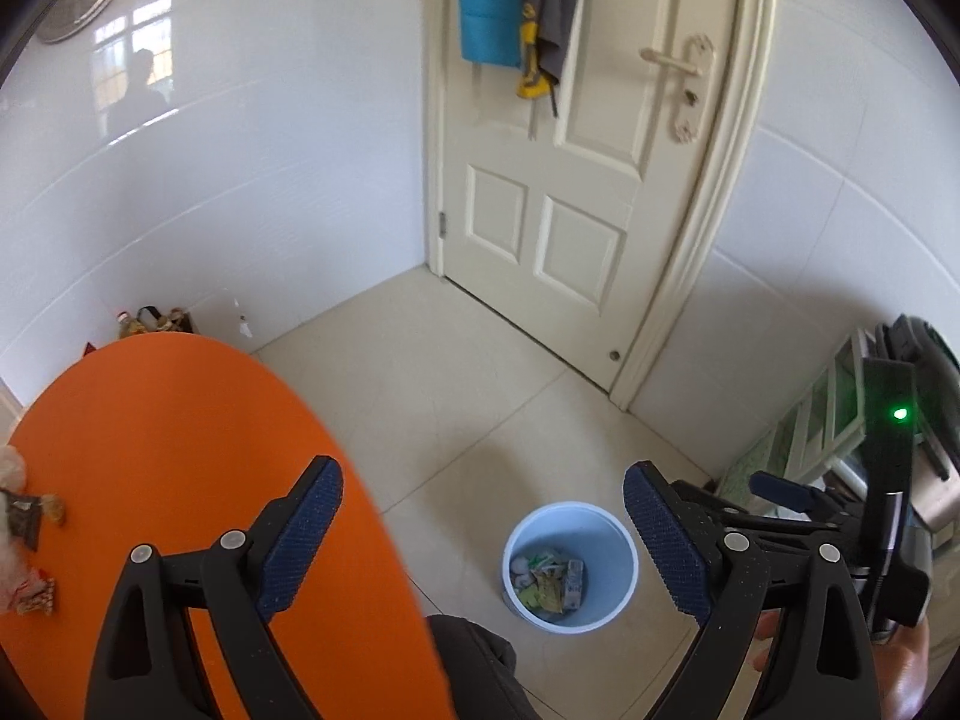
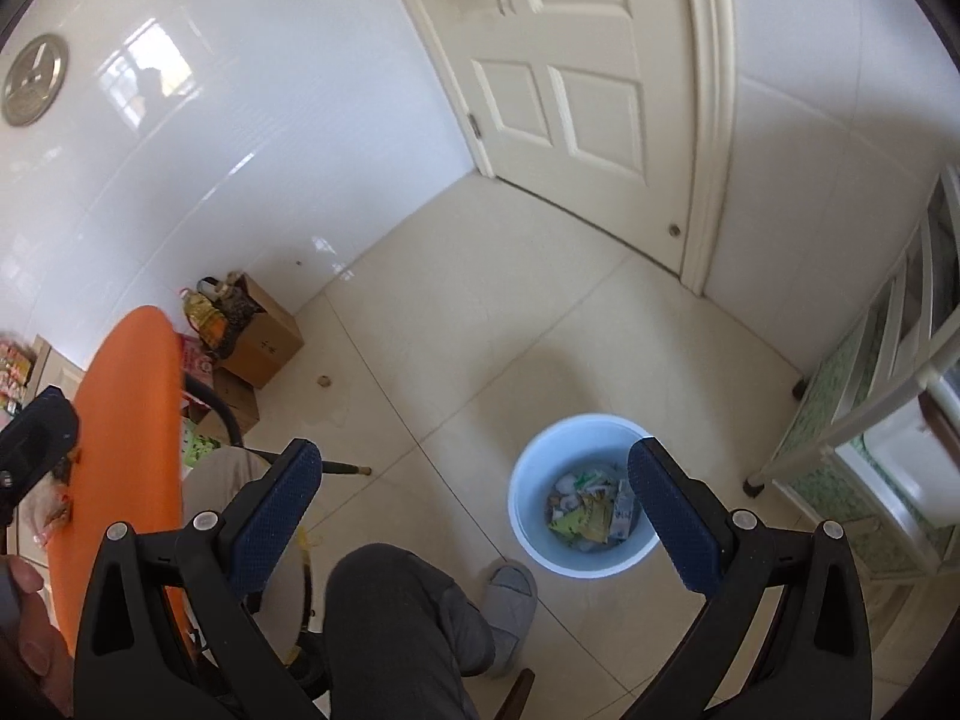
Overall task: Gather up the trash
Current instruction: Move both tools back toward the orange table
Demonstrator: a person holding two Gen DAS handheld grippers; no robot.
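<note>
Both tools stand wide open and hold nothing: the left tool [image 1: 483,540], black with blue ribbed pads, hangs over the edge of the round orange table [image 1: 180,450], its left finger above the tabletop and its right finger above the floor, while the right tool [image 2: 474,516] of the same make hangs over the cream tiled floor [image 2: 480,312] with the round light-blue plastic bin [image 2: 528,468] showing between its fingers, nearer the right one. That bin stands on the floor beside the table, in front of a cream panelled door [image 1: 576,180], and its bottom is covered with crumpled wrappers and packets [image 2: 591,516] in white, yellow and green. More scraps of trash [image 1: 27,540], brownish and whitish, lie on the table near its left edge in the left wrist view. The person's dark-trousered knee [image 2: 390,612] and grey slipper [image 2: 510,594] sit just beside the bin. Brown cardboard boxes [image 2: 264,342] stand against the white tiled wall behind the table.
</note>
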